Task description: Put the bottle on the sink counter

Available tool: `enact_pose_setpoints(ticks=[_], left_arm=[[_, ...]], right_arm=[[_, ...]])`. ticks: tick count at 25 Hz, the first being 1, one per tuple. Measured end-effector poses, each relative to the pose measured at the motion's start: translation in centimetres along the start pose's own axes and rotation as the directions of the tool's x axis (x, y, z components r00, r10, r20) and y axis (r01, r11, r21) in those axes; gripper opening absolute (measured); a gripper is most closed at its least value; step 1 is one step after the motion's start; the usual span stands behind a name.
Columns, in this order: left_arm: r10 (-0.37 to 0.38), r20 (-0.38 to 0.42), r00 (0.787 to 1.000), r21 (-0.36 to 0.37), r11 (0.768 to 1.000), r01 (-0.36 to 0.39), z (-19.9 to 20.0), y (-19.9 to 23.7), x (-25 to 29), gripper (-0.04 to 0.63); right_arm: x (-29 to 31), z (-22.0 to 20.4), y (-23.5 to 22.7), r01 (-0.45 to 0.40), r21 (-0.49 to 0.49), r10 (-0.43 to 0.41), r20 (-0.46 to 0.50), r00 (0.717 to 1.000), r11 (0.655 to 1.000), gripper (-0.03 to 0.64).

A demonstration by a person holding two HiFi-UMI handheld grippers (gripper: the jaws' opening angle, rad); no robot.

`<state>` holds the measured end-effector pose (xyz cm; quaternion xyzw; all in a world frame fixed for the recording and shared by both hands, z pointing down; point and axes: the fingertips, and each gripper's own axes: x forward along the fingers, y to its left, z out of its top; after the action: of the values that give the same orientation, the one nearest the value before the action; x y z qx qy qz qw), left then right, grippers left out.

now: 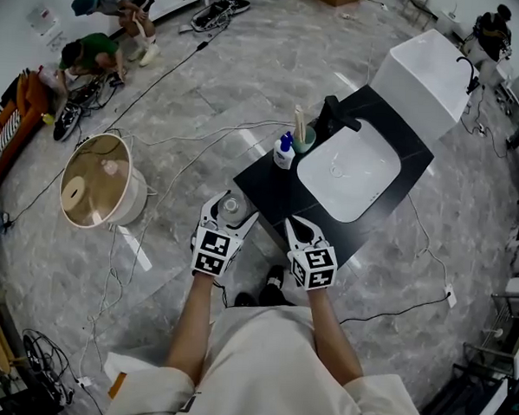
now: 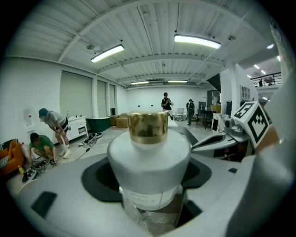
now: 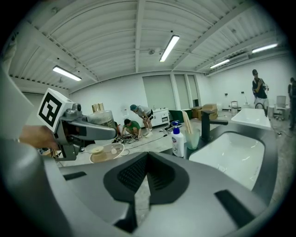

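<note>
The bottle [image 2: 149, 157] sat clamped in our left gripper [image 1: 229, 208]; our right gripper [image 1: 295, 227] was closed, empty. We advised lowering it upright onto the near corner of the counter [image 1: 265, 190] before release.

No legible text in any view. White frosted bottle with gold cap [image 2: 149, 159]: pale label low on the body, print too blurred to read. White pump bottle with blue top [image 3: 178, 140] on the black table [image 1: 267, 192]: blue label patch, letters not resolvable. Marker cubes on the left tool [image 1: 231, 206] and right tool [image 1: 292, 222]: black-and-white square patterns only, no characters. Paper notices on the white wall [image 1: 45, 19]: too small to read
</note>
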<state>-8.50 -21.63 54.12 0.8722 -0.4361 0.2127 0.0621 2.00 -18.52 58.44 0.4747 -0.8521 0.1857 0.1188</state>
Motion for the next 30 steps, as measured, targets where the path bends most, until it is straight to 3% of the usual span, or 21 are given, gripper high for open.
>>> enact_pose_setpoints(ticks=[14,30], left_arm=[[-0.059,-0.027,0.998,0.012,0.998,0.059,-1.5,0.5,4.4,0.339],[-0.123,-0.003,0.992,0.123,0.985,0.122,2.0,2.3,8.9,0.339]], right_arm=[[1.0,-0.4,-1.4,-0.006,0.012,0.006,-0.017,1.000,1.000,0.005],[0.5,-1.7,-2.9,0.002,0.092,0.002,-0.035,0.999,0.996,0.005]])
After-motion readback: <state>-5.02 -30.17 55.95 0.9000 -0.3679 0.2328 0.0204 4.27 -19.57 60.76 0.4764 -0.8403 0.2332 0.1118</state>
